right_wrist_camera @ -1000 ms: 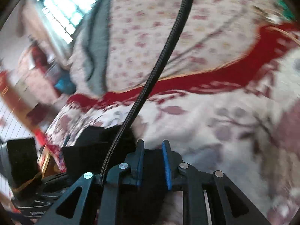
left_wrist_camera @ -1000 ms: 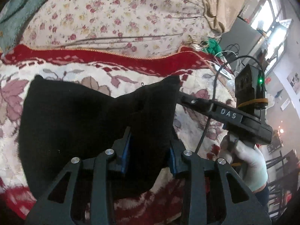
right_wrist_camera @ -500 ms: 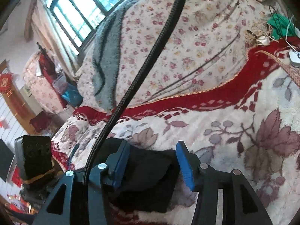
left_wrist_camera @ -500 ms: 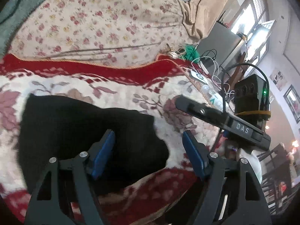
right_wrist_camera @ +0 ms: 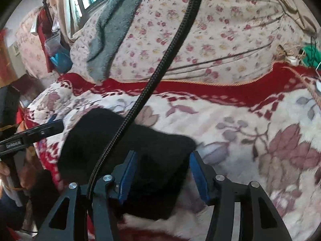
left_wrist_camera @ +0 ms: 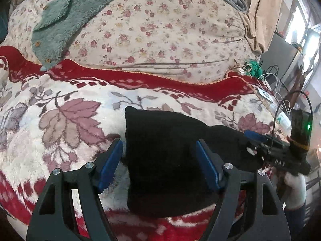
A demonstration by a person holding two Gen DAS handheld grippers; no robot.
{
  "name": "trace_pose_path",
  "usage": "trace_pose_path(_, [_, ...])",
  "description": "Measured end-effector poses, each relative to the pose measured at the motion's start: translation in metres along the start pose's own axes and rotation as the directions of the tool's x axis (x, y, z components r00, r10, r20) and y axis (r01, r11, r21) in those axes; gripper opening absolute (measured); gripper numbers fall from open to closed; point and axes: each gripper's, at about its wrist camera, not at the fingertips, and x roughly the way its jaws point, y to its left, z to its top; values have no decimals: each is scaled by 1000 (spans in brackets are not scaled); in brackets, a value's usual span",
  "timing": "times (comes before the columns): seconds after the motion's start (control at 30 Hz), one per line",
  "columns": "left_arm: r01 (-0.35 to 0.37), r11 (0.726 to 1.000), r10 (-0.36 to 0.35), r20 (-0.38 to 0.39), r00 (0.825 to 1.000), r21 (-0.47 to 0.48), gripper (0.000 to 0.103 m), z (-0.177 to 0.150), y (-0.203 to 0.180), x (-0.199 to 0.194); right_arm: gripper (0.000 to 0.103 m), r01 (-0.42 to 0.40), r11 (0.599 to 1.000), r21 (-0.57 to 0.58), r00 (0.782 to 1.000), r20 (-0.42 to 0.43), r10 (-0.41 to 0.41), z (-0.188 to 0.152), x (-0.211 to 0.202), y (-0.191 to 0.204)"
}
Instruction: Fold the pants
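Left wrist view, pants: the black pants point(left_wrist_camera: 170, 156) are lying folded in a compact dark bundle on the floral blanket point(left_wrist_camera: 66, 120), straight ahead of the claw and running on under its right finger; they are looking soft, limp and light, likely to sag if lifted by one corner, so I'd be taking them at a folded edge.
Left wrist view, claw: the left gripper point(left_wrist_camera: 159, 165) is standing wide, released, its jaws having just been opening; the cloth is showing between the blue pads point(left_wrist_camera: 110, 164) but nothing is pressing on it.
Right wrist view, pants: the same bundle is sitting just ahead of the right gripper point(right_wrist_camera: 161, 173), reaching off to its left; a braided cable point(right_wrist_camera: 156, 76) is crossing in front.
Right wrist view, claw: roughly half open and having just been opening further; cloth is lying between the pads, ungripped; released.
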Motion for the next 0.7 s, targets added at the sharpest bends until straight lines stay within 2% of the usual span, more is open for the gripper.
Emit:
trace_pose_path(0.1, [13,1000,-12,-26,1000,26,74,2,-7,13,53,-36,999,2,999,-15,36,9,15,-10])
trace_pose_path(0.13, [21,999,-20,-37,999,34,74,3,-9,18,53,-78,997,-17,996,-34,77,10,22,-9])
trace_pose_path(0.17, [17,999,-15,-48,999,41,74,3,-12,25,53,-110,993,-35,993,-50,108,10,26,-6])
trace_pose_path(0.2, [-20,999,23,-50,998,46,74,2,-14,33,52,-134,989,-66,990,-61,130,7,29,-1])
trace_pose_path(0.3, [-119,990,121,-39,992,70,74,2,-22,50,39,-133,979,-151,991,-49,127,0,32,6])
trace_pose_path(0.37, [-158,984,161,-30,987,80,75,2,-26,56,27,-148,976,-159,989,-41,143,-1,30,5])
trace_pose_path(0.47, [-184,980,185,-7,983,77,77,5,-30,62,24,-118,970,-211,993,-15,117,7,25,9])
trace_pose_path(0.63, [-148,989,148,-2,989,22,76,16,-25,63,24,1,962,-273,999,31,7,26,32,15])
trace_pose_path(0.7, [-150,988,150,1,989,28,76,13,-26,63,25,-18,972,-233,1000,-20,13,23,43,7])
